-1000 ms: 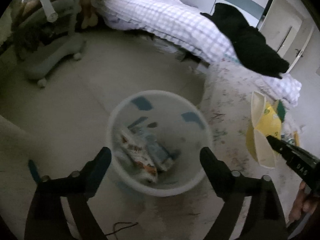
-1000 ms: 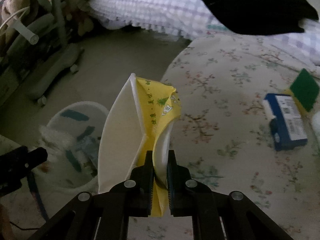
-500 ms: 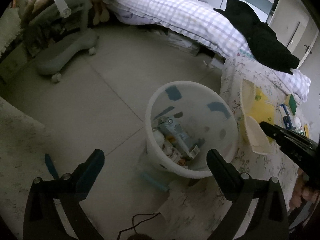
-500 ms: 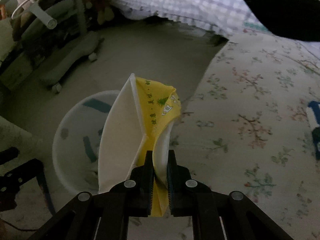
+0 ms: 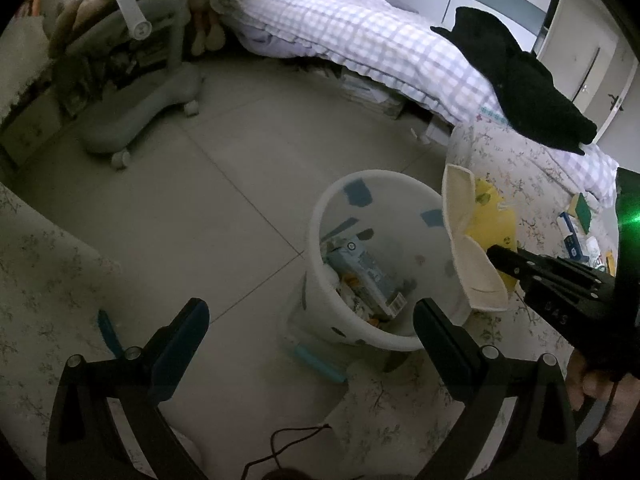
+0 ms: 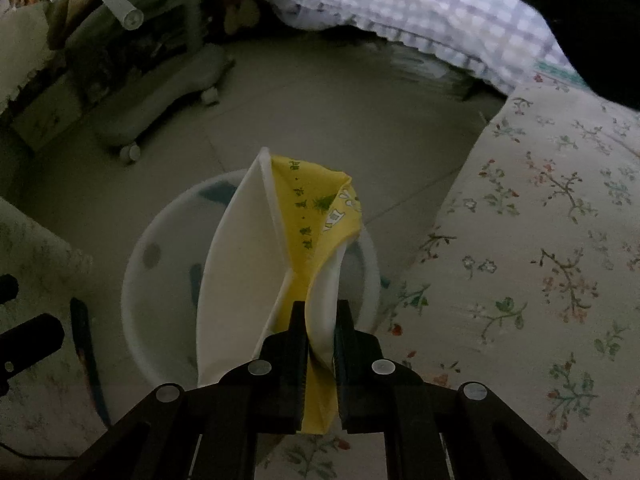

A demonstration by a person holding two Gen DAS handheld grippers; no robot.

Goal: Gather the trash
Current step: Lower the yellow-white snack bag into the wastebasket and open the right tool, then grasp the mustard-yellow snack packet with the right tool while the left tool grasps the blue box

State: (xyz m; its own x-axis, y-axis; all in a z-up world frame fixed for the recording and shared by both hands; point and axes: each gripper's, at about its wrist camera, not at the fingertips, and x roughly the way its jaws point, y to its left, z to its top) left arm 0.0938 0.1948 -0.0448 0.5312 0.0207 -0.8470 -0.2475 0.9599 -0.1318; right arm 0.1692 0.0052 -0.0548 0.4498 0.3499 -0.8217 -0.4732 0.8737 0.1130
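Yellow and white folded paper packaging is sitting pinched in the right gripper, jaws closed tight on its lower edge, and it's hanging right over the white trash bin in the right wrist view. From the left wrist view that same packaging is showing at about 3 o'clock, overlapping the right side of the bin rim, with the right gripper reaching in from the right edge.

The left gripper is hovering with its jaws spread wide and holding nothing, and the bin is sitting between them, a bit toward 1 o'clock. Inside the bin a blue-grey carton is lying tilted among other wrappers I can't make out.

The bin is standing on the grey tiled floor, right beside a surface draped in a floral cloth, which is filling the 3 o'clock side of the right wrist view. On that cloth, at 3 o'clock in the left wrist view, a blue box and a green item are lying well apart from the bin. Up at 12 to 1 o'clock a bed with a checked cover is carrying a black garment, and a grey wheeled chair base is at 10 o'clock.
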